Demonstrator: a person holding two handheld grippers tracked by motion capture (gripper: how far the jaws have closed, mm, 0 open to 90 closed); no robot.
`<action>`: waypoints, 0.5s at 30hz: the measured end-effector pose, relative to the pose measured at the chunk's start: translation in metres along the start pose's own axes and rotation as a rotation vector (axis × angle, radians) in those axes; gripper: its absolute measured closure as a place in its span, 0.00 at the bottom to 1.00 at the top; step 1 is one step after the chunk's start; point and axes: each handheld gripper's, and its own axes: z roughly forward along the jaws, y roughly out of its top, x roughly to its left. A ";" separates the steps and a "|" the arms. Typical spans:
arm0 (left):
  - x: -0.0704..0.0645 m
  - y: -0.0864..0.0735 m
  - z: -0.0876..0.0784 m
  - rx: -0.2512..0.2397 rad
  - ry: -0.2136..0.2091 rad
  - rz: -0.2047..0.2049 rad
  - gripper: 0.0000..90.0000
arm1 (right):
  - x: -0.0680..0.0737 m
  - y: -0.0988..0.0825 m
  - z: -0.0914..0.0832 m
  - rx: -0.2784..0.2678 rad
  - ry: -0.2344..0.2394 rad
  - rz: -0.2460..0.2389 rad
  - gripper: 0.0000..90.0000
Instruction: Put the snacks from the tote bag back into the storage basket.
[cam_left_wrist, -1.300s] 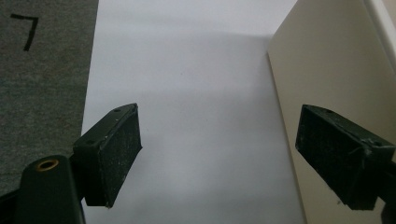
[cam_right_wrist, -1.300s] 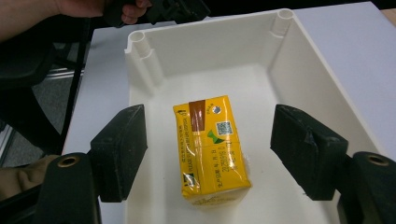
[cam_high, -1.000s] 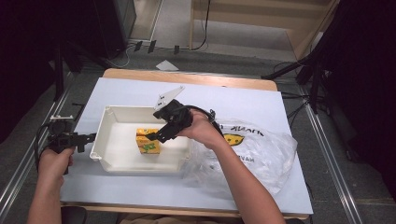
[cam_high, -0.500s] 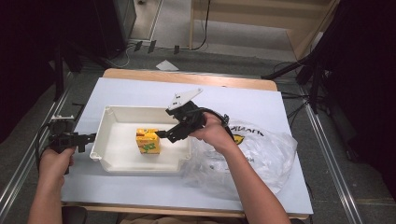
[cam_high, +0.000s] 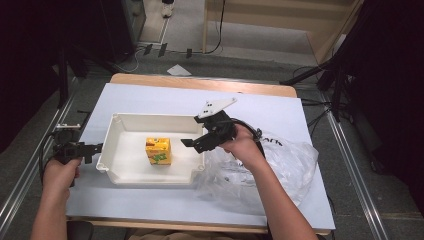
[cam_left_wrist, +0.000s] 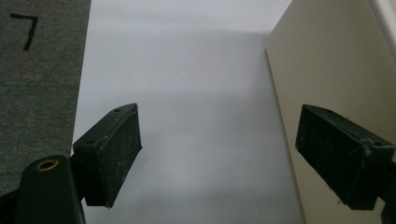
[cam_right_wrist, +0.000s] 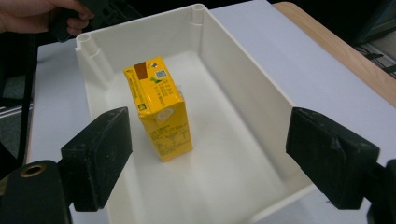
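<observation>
A small yellow juice carton (cam_high: 158, 151) with a brown top panel stands upright on the floor of the white rectangular plastic tub (cam_high: 150, 178), near its middle and apart from all four walls, on my pale blue-white worktop (cam_high: 280, 107). My right gripper (cam_high: 192, 145) hangs over the tub's right-hand rim, pointing toward the carton; its fingers (cam_right_wrist: 100, 154) have just been opening and now stand wide apart with nothing between their pads, the carton free ahead of them. My left gripper (cam_high: 95, 148) sits just beside the tub's left wall, low over the worktop, fingers (cam_left_wrist: 114, 149) spread wide and holding nothing, the tub's outer wall close by one of them. A crumpled clear plastic bag (cam_high: 285, 165) with dark lettering lies just right of the tub, under my right forearm.
</observation>
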 end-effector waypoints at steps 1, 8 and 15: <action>0.000 0.000 0.000 0.000 0.001 -0.002 0.17 | 0.000 -0.002 -0.003 0.000 -0.005 0.005 0.17; 0.000 -0.001 0.001 -0.001 0.002 -0.003 0.17 | -0.001 -0.017 -0.018 -0.023 -0.038 0.014 0.17; -0.001 -0.001 0.000 -0.002 0.002 -0.006 0.17 | -0.004 -0.032 -0.028 -0.027 -0.066 0.044 0.17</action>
